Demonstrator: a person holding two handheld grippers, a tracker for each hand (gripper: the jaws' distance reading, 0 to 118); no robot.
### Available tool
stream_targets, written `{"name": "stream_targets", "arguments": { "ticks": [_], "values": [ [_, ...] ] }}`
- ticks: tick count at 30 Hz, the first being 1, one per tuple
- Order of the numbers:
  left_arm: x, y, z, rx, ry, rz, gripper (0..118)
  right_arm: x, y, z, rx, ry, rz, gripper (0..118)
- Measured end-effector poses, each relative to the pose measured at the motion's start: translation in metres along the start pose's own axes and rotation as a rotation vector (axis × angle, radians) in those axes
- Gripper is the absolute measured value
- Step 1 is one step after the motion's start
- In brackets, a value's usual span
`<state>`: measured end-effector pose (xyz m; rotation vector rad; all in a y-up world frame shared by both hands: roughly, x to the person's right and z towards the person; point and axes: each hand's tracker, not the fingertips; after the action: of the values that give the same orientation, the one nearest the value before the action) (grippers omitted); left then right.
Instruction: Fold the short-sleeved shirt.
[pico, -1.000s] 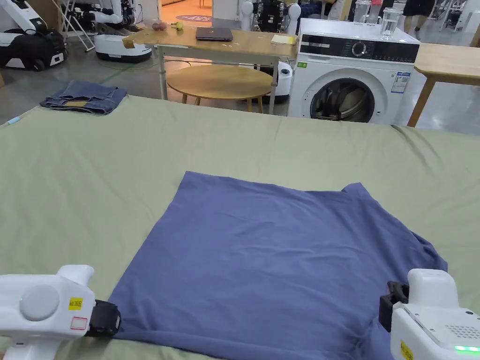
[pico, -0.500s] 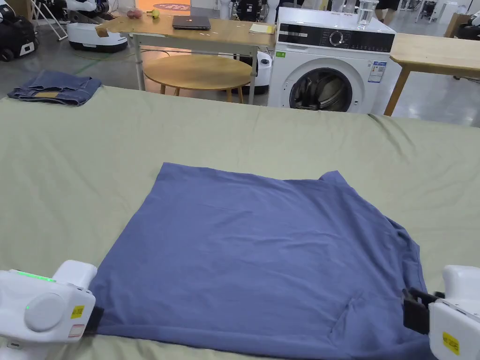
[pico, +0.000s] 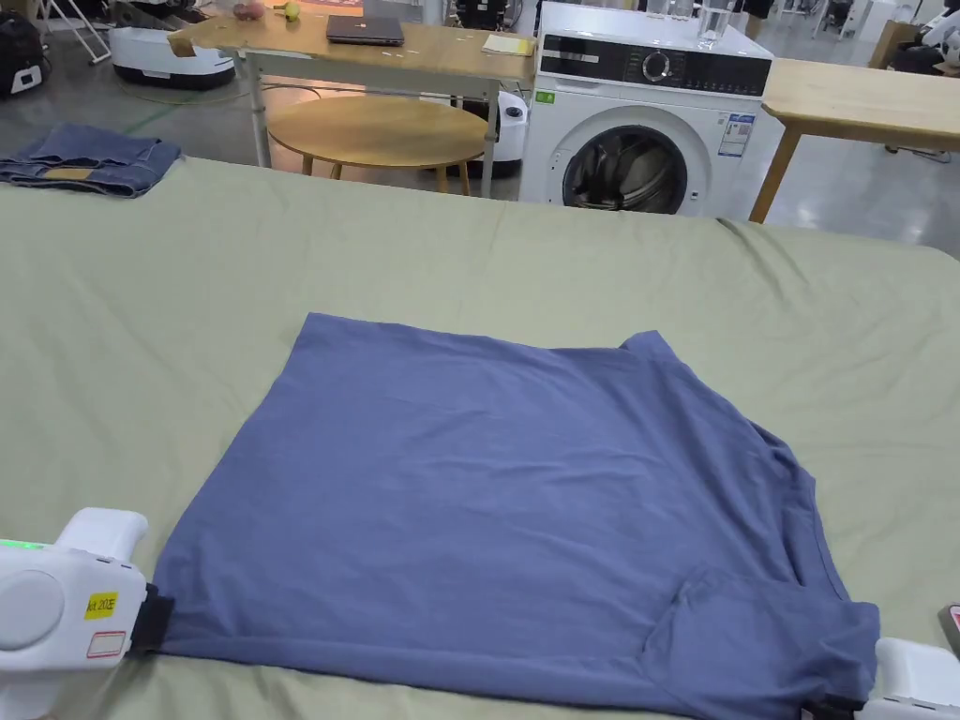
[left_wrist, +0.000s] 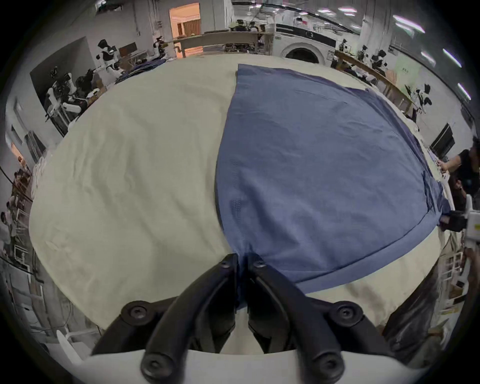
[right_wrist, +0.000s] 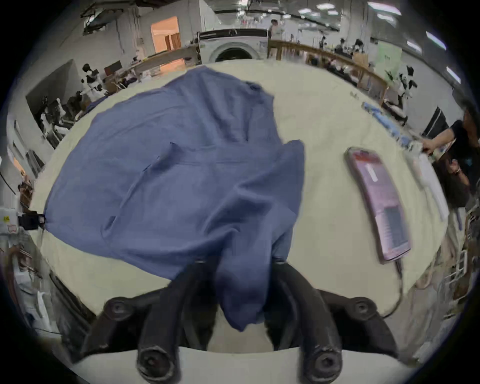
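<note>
The blue short-sleeved shirt lies flat on the green-covered desk, folded into a broad panel with one sleeve turned in at the near right corner. The left claw grips the near left corner of the shirt: its jaws stand pressed together with the hem pinched between them. The right claw sits at the near right corner; its jaws stand apart with a bunch of fabric hanging down between them, and I cannot tell whether both jaws press on it. A phone lies on the desk, just beside the shirt on the right. Folded jeans rest at the far left corner. Beyond the desk stand a washing machine and a round wooden table.
</note>
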<state>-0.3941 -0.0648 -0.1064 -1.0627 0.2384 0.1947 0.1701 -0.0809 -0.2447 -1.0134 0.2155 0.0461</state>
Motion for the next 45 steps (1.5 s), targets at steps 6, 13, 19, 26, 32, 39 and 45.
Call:
{"name": "stream_targets", "arguments": {
  "ticks": [6,13,19,26,32,39,45],
  "values": [
    [-0.002,0.005,0.020,0.050,-0.028,0.034,0,-0.011,0.013,0.026,0.082,0.019,0.063,8],
    [-0.004,0.054,0.048,0.200,-0.089,0.083,0,-0.018,0.073,0.058,0.241,0.049,0.039,8],
    [-0.003,0.118,0.039,0.243,-0.084,0.094,0,-0.020,0.134,0.033,0.266,0.041,0.025,8],
    [-0.003,0.173,-0.014,0.189,-0.050,0.084,0,-0.018,0.184,-0.032,0.203,0.038,-0.004,8],
    [-0.004,0.189,-0.060,0.104,-0.042,0.086,0,-0.013,0.204,-0.081,0.120,0.038,0.001,8],
    [-0.005,0.191,-0.070,0.115,-0.073,0.167,8,-0.021,0.204,-0.088,0.148,-0.030,0.059,27],
    [-0.006,0.176,-0.049,0.198,-0.105,0.161,40,-0.032,0.185,-0.051,0.297,-0.038,0.054,55]
  ]
}}
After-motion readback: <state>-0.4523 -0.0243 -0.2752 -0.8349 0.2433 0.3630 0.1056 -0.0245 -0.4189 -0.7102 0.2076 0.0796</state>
